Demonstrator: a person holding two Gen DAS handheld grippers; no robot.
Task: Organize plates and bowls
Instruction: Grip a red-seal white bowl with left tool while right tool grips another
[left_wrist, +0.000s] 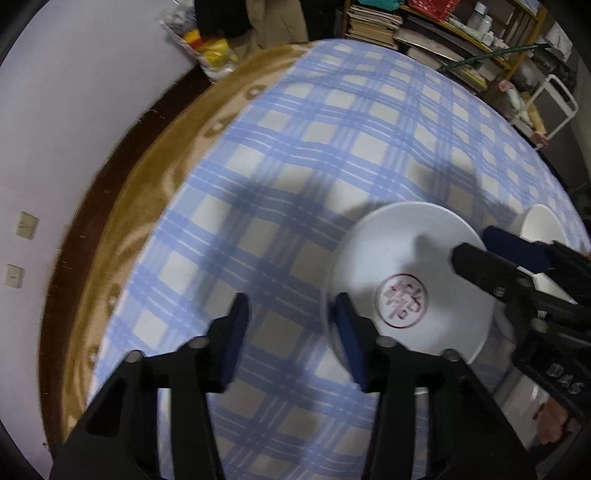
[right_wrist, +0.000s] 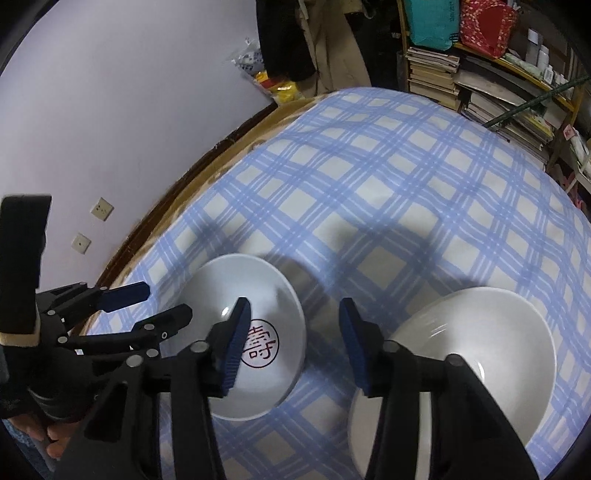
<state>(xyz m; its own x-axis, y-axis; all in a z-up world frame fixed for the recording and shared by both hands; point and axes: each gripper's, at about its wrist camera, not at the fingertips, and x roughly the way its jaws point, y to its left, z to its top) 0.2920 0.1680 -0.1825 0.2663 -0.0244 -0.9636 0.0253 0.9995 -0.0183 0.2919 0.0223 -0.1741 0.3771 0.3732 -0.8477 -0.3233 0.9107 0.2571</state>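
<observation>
A white plate with a red round character mark (left_wrist: 410, 284) (right_wrist: 243, 332) lies on the blue checked cloth. My left gripper (left_wrist: 291, 328) is open and empty, just left of that plate; it also shows at the left of the right wrist view (right_wrist: 155, 306). My right gripper (right_wrist: 291, 339) is open and empty, between the marked plate and a stack of plain white dishes (right_wrist: 476, 354) at the right. The right gripper also shows in the left wrist view (left_wrist: 476, 247), over the marked plate's right edge. A white dish (left_wrist: 543, 229) shows behind it.
The cloth (right_wrist: 388, 177) covers a table with a brown blanket edge (left_wrist: 147, 177) at the left, by a pale wall. Shelves of books and boxes (right_wrist: 480, 81) stand at the back right. A plastic bag (left_wrist: 207, 40) lies at the far corner.
</observation>
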